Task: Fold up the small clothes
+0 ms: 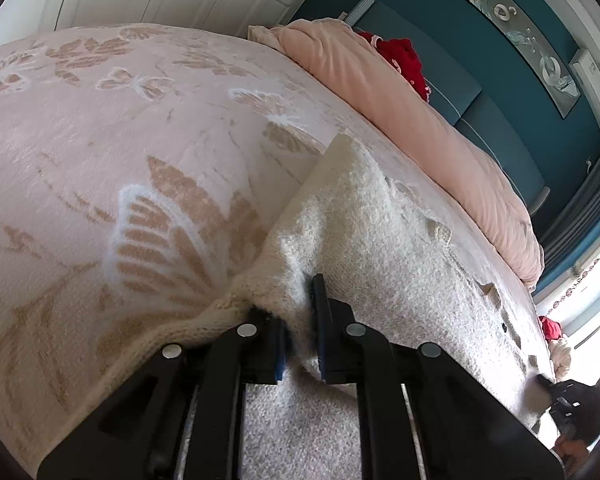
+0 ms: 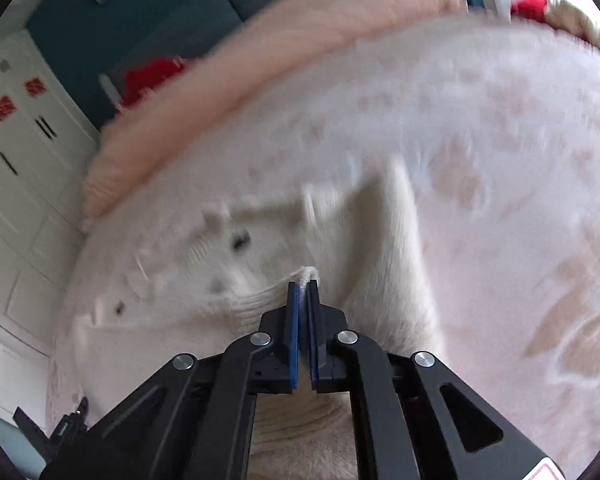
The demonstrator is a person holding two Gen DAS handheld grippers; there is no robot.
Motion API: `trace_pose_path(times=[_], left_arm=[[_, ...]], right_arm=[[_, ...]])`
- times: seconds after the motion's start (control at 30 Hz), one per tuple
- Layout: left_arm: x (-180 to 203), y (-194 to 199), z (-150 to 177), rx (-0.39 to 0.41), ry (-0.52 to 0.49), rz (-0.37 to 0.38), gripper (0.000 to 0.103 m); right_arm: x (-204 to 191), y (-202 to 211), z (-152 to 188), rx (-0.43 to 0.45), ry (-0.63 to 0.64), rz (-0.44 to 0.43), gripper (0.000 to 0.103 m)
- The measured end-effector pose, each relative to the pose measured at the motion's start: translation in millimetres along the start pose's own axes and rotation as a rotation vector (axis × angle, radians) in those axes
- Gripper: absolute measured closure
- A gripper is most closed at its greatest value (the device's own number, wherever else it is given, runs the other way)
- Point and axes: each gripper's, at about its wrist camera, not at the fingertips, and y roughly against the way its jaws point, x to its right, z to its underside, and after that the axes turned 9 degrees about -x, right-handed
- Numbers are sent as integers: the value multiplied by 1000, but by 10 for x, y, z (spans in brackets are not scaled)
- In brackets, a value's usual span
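Gripping the cream knit garment at two spots, both tongs look set up for a fold w/ the fabric lifted at its near edge. Left tongs are nearly shut, jaws pinching a bunched ridge of the knit; the cloth rises between them & drapes off to each side, so the grip is on a gathered hem or edge, not a flat layer. Right tongs are clamped tight, blue pads almost meeting, w/ a small tuft of ribbed edge poking out past the tips. Probably a corner or cuff, held thin so it won't slip.

Garment lies on the bed, spread over the pink butterfly-print blanket, w/ the far part flat & the near part pulled up toward the tongs. Dark buttons show on the flat portion, so it's likely a small cardigan, front side up. Right view is smeared, so fine detail there can't be told.

Holding two points along one edge keeps that edge taut & straight. My guess: it's about to be carried over the rest of the garment to lay a clean fold. Pink duvet is bunched at the far side by the headboard, well apart from the work.
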Motion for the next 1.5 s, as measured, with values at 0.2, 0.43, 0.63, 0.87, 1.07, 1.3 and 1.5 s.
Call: trace_pose_path(times=[0.2,0.43,0.63,0.87,1.07,1.3,1.5], left_arm=[[-2,-6,-3,3,-1,1,91],[-2,-8,-4,3,-2,1,91],[4,-9,-12,5,-8,5,91],[5,-9,-21,7,-9,6,91],[4,-15,-23,6,-10,5,91],[-9,-13,-28,8,-5,17,91],[-22,-40,-30,15,-6,31,91]], right_arm=[[-50,55,-15,-3,90,46,48],[-218,-364,121,-146,181,26,94],[36,-431,5,-132,140,98,95],[-271,134,-12,40,97,38,84],[-1208,-299,439,-144,271,-204,91],[-1879,-1066,642,-242,442,-130,102],[-349,-572,150,-107,118,-3,103]])
